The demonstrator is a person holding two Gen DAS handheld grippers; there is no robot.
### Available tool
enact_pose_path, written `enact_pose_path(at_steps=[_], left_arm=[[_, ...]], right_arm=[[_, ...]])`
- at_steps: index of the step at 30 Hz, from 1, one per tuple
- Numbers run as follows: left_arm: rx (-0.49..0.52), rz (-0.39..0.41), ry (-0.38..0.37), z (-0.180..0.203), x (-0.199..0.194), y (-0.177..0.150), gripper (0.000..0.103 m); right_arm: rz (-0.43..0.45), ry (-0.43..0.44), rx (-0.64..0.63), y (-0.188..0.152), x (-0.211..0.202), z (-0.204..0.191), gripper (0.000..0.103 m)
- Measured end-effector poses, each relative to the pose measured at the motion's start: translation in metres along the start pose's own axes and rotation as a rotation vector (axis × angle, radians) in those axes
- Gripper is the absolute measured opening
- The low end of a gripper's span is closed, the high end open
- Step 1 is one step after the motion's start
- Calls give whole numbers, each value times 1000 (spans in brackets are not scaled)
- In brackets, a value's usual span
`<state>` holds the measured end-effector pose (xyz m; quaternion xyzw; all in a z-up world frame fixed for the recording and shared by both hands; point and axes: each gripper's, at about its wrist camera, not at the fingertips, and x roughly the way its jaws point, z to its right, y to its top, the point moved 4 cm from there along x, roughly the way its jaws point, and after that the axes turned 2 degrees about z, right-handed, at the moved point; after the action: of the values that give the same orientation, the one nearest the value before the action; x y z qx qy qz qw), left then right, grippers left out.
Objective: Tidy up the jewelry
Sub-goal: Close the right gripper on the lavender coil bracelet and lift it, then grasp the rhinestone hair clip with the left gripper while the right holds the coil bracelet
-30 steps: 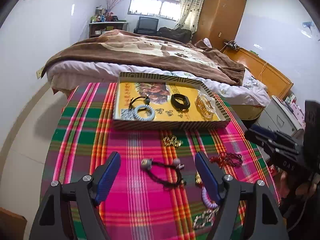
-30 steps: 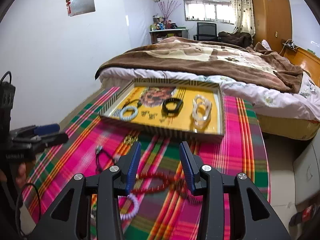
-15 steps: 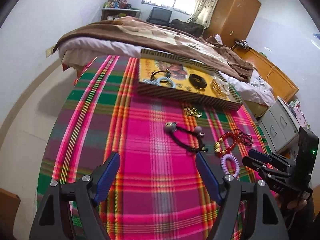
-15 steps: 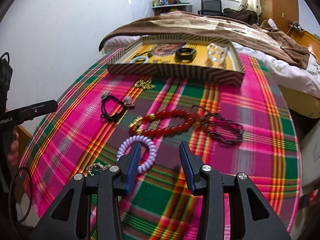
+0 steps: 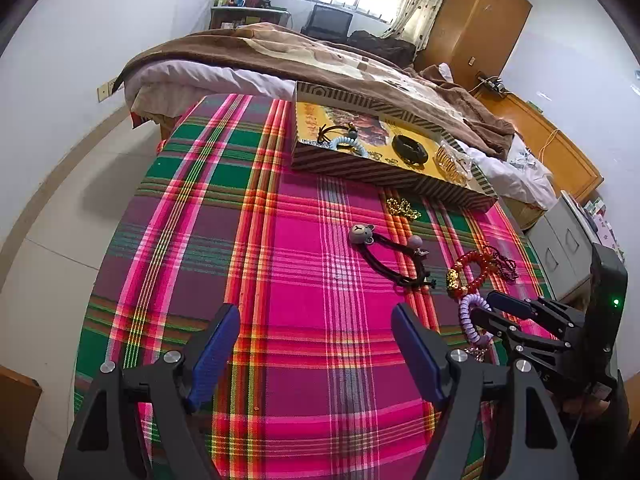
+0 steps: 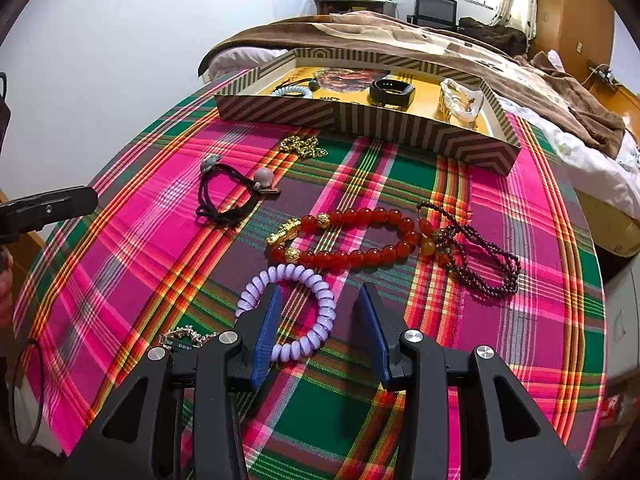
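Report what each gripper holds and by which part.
Nothing held. Right gripper is open astride the lilac coil bracelet, unclamped; left gripper is open over bare cloth.

The counter is covered by a woven plaid cloth [image 6: 132,240], matt. Glossy red beads [image 6: 360,236] and a smooth lilac plastic coil [image 6: 316,320] are seen. The tray [image 6: 400,128] looks like printed cardboard. The gold chain [image 6: 304,146] appears metallic.
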<state>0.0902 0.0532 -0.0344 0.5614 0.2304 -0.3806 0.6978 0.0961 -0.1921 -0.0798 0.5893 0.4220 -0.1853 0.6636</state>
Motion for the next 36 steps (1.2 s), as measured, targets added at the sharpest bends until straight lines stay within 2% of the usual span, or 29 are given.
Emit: enact_pose_path(at_steps=[1, 4, 5, 10, 15, 28, 36], left_arm=[[2, -4, -2, 1, 1, 0, 77], [9, -10, -1, 4, 4, -1, 77], [12, -12, -1, 6, 4, 0, 77], [42, -23, -9, 20, 8, -2, 77], [90, -41, -16, 37, 15, -2, 77], [350, -106, -166, 115, 35, -26, 78], [432, -134, -185, 135, 40, -41, 78]], right_arm=[[2, -5, -6, -1, 0, -1, 39], [13, -19, -25, -3, -2, -3, 15], [14, -12, -21, -3, -2, -2, 11], [27, 12, 9, -7, -8, 5, 10], [87, 24, 61, -10, -28, 21, 9], [156, 15, 142, -27, -72, 52, 9], [164, 12, 165, -37, -82, 60, 9]])
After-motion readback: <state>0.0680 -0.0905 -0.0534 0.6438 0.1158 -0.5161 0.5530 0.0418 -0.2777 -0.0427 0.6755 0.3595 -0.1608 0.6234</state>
